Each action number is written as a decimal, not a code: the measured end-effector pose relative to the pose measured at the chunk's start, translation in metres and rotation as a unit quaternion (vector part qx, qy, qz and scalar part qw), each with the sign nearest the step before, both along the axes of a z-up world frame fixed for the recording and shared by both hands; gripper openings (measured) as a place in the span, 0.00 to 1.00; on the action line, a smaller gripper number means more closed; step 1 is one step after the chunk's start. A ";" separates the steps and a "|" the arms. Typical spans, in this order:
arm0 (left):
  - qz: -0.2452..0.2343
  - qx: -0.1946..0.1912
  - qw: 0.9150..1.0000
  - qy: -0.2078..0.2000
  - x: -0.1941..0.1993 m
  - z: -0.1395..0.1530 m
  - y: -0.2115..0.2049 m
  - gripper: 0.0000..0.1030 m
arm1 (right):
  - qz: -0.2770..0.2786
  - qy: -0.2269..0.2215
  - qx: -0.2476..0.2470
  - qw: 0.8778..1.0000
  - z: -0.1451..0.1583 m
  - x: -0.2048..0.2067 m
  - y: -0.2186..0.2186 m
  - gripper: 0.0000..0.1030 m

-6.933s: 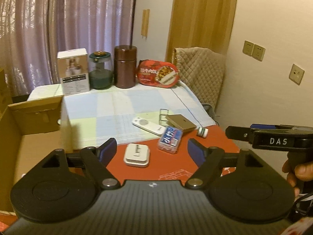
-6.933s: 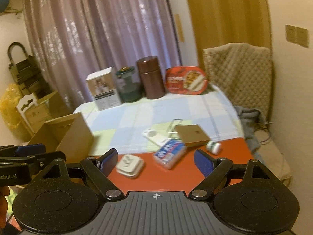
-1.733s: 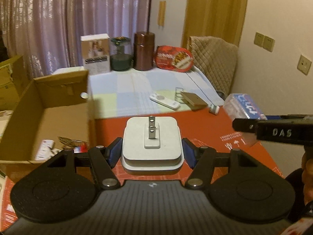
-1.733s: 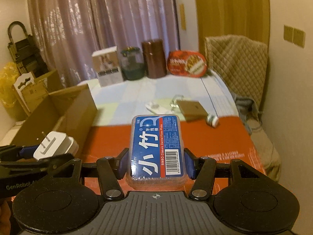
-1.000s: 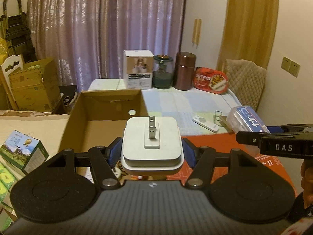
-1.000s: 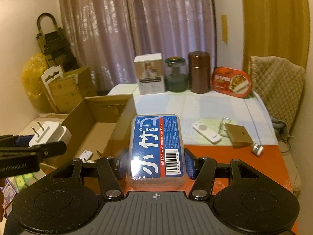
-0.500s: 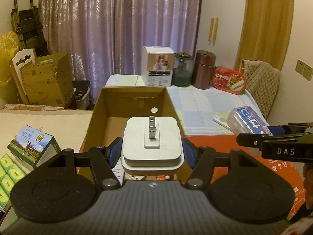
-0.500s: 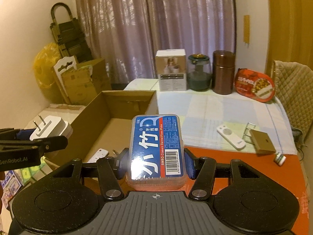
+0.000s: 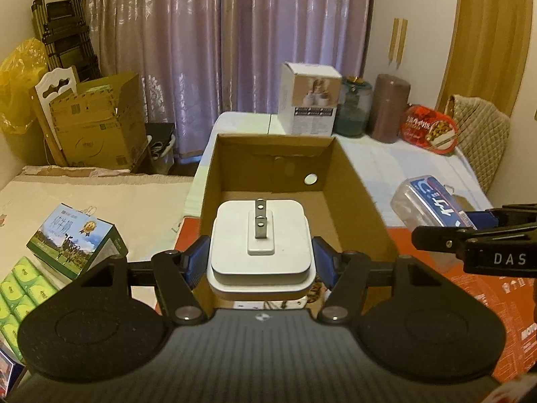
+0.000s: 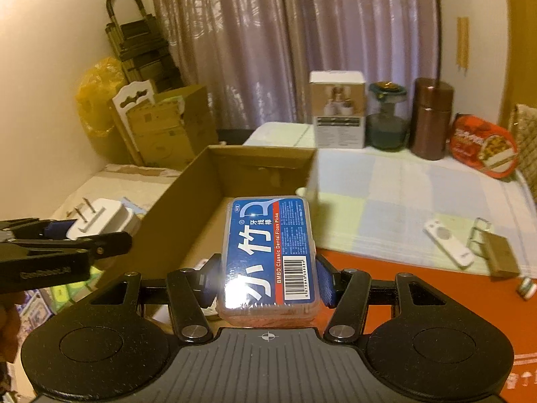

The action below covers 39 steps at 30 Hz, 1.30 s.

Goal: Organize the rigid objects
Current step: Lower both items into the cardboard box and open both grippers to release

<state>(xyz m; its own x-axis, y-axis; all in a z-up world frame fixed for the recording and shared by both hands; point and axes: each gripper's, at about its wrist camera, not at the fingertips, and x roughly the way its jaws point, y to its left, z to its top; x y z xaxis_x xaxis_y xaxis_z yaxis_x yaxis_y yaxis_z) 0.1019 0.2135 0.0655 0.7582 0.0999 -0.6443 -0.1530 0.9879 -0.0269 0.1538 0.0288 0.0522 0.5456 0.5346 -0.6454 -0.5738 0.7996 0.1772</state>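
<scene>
My left gripper is shut on a white plug adapter with its two metal prongs facing me, held over the near end of an open cardboard box. My right gripper is shut on a clear box of dental floss picks with a blue label, held over the box's near right corner. From the right wrist view the adapter in the left gripper shows at the left. The floss box in the right gripper shows at the right of the left wrist view. Small items lie on the box floor, mostly hidden.
On the tablecloth lie a white remote, a brown card box with a wire clip, and a small cap. A white carton, glass jar, brown canister and red food tray stand at the back. Milk cartons sit left.
Both grippers have swung left with their loads, away from the red mat. The cardboard box now sits centred under the adapter and closer under the floss box.
</scene>
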 end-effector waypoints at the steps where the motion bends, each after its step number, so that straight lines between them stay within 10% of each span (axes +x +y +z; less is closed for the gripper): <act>1: 0.000 -0.001 1.000 0.004 0.002 -0.003 0.002 0.58 | 0.004 0.003 0.002 1.000 -0.002 0.000 0.005 0.52; 39: -0.006 0.013 0.998 0.059 0.026 -0.044 0.012 0.59 | 0.034 0.040 -0.054 0.997 -0.054 0.013 0.052 0.52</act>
